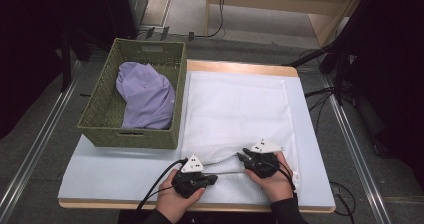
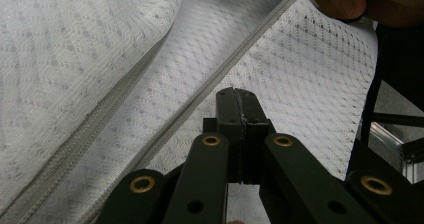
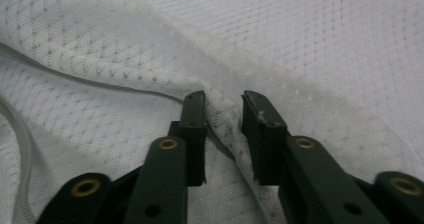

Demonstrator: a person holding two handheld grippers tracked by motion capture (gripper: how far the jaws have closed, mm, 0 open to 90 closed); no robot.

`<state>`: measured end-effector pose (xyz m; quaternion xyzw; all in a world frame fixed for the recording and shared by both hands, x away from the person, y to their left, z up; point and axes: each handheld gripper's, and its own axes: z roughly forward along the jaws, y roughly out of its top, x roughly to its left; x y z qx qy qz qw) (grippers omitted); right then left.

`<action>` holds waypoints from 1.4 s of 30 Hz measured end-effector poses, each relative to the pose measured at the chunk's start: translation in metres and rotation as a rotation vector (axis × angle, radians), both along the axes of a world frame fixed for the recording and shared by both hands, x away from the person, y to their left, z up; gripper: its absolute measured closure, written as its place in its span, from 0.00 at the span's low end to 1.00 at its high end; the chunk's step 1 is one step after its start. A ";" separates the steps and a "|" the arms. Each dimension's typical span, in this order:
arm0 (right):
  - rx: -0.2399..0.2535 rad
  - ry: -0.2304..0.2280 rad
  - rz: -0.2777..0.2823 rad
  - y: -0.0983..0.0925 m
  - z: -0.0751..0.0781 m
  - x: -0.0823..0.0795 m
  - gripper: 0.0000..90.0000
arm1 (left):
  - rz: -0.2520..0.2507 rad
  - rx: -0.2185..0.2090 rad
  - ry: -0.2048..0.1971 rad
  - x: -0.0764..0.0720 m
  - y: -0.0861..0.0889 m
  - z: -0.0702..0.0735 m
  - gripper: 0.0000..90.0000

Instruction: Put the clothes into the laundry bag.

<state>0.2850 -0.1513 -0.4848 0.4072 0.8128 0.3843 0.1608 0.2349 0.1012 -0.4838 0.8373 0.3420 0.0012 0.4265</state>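
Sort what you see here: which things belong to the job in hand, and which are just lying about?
In the job: white mesh laundry bag, its zip, left gripper, right gripper.
Lying about: green wicker basket, lilac garment inside it.

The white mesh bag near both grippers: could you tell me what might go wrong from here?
The right gripper has a fold of the mesh bag between its jaws, apparently not yet pinched; lifting now might drop it. The left gripper is shut right at the zipper; whether it holds mesh is unclear, so the opening may not spread.
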 end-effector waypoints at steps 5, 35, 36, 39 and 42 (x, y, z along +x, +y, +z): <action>0.006 0.004 -0.017 -0.001 0.000 -0.001 0.98 | -0.001 -0.001 0.001 0.000 0.000 0.000 1.00; 0.137 -0.078 -0.020 -0.006 0.031 -0.012 1.00 | 0.002 -0.001 -0.002 0.000 0.000 0.000 1.00; 0.143 -0.080 -0.020 -0.006 0.032 -0.012 1.00 | 0.002 0.000 -0.005 0.000 0.000 0.000 1.00; 0.164 -0.090 -0.026 -0.007 0.035 -0.013 1.00 | 0.002 0.014 -0.026 -0.002 -0.001 0.000 1.00; 0.173 -0.089 -0.028 -0.008 0.037 -0.014 1.00 | 0.002 0.007 -0.015 -0.001 -0.001 0.000 1.00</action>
